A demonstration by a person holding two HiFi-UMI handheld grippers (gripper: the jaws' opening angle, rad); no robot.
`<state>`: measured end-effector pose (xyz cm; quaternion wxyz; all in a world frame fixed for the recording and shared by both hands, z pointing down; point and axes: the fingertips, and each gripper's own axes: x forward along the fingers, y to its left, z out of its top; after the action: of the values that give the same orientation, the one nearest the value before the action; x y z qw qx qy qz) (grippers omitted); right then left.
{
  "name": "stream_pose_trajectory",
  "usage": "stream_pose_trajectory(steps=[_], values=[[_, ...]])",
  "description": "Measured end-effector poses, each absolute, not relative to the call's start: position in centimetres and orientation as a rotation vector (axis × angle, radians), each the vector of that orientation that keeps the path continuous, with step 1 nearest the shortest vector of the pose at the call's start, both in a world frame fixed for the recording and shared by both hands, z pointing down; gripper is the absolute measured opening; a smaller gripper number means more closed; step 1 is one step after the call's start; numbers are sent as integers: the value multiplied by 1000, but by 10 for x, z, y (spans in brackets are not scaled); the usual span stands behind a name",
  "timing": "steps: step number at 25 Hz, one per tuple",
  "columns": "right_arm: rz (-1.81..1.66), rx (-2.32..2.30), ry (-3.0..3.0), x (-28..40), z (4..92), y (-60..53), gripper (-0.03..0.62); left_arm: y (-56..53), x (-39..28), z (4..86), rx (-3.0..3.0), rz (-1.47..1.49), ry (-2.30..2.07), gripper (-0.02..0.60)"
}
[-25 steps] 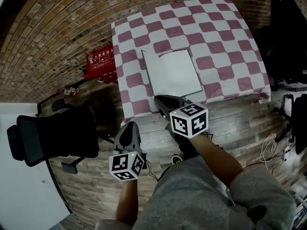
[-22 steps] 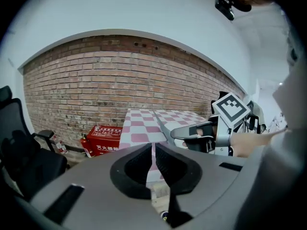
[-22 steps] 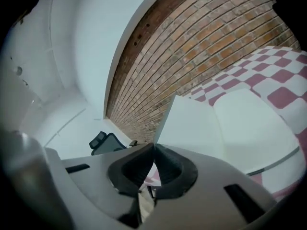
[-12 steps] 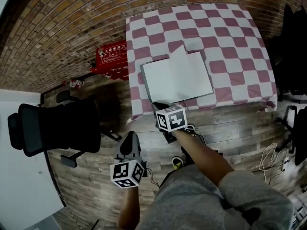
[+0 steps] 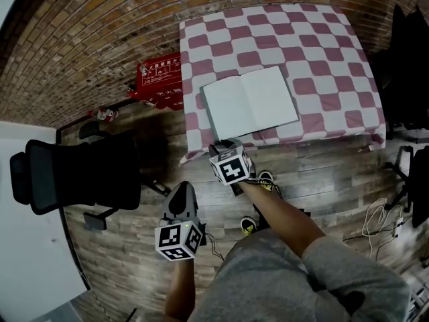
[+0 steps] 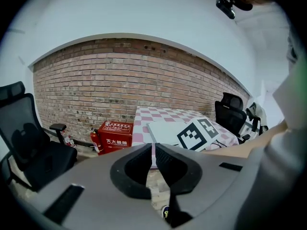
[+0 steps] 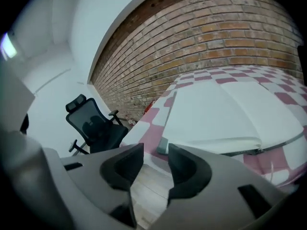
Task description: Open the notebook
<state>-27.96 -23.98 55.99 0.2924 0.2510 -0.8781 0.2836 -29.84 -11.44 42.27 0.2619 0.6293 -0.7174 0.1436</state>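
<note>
Head view: saw notebook (image 5: 250, 103) lying open, flat on table (image 5: 335, 52), just ahead of right gripper (image 5: 224, 145); judged task done. Left gripper view: found left gripper (image 6: 153, 148) pinched together, empty, well short of notebook, apparently unneeded. Right gripper view: found jaws just spread wide, nothing between, presumably to free the pages.

I'm counting one notebook (image 5: 250, 103) lying on one checked table (image 5: 322, 39). Two black office chairs (image 6: 24, 147) (image 6: 230, 115) are standing by, one on either side of it, and one red box (image 5: 159, 78) is sitting against the one brick wall (image 5: 87, 32).
</note>
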Motion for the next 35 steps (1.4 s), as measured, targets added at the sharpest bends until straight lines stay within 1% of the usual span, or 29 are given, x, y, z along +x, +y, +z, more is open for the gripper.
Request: stream_pose_trajectory(steps=[6,13,15,19,25,30,35], values=[[753,662,-2335,-264,566,-215,152,-92,-298,415,1739,366,-1945,25],[732,692,-2343,-216,553,-179,152,-66,-279,407,1836,332,-1905,25],[702,707,-2379,-203,536,-175,150,-56,-274,400,1870,313,-1909,25],[606,760,-2477,-165,486,-156,61,-24,-260,392,1907,270,-1910,25],[360,903,-2622,-97,389,-109,41,24,-238,375,1965,225,-1909,25],[302,982,-2712,-50,328,-55,40,61,-226,356,1987,189,-1924,25],[296,1122,-2744,-10,298,-20,41,87,-218,328,2032,138,-1952,23]])
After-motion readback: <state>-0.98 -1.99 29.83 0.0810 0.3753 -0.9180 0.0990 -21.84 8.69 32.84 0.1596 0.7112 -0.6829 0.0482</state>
